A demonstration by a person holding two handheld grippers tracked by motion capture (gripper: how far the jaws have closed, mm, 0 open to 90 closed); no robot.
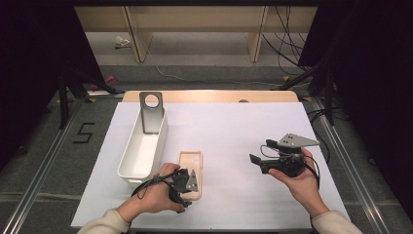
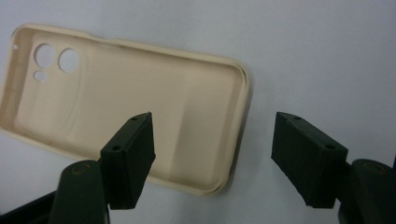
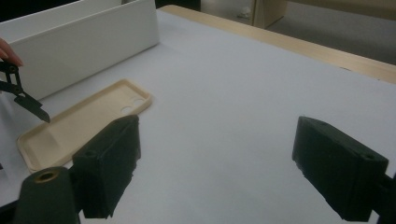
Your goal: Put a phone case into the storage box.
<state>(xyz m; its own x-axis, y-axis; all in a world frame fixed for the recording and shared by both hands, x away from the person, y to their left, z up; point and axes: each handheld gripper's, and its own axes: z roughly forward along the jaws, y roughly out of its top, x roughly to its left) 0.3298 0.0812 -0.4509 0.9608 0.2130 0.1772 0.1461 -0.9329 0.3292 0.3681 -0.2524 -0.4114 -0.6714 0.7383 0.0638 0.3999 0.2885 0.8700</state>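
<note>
White sheeting covers the worktop, with a pale wooden edge showing along the far side and dark floor, cables and shelving legs beyond. At the left a long white bin lies with its length running away from the person, and a grey metal bracket with a round hole leans at its far end; the bin sits just beside the work, probably so that it is a short carry. Just right of the bin, near the front edge, a beige phone case lies flat with its hollow side up, the camera cut-outs at its far end, so its thin raised rim is there to pinch. The left tool hangs over the near end of the case; in the left gripper view its jaws are partly open and straddle the case's short end wall, one pad over the hollow and the other over the bare sheet outside. The pads do not press on the rim, so nothing is gripped. Well to the right, the right tool is held off the sheet in the person's hand, pointing left toward the case, jaws wide open and empty, apparently waiting.
</note>
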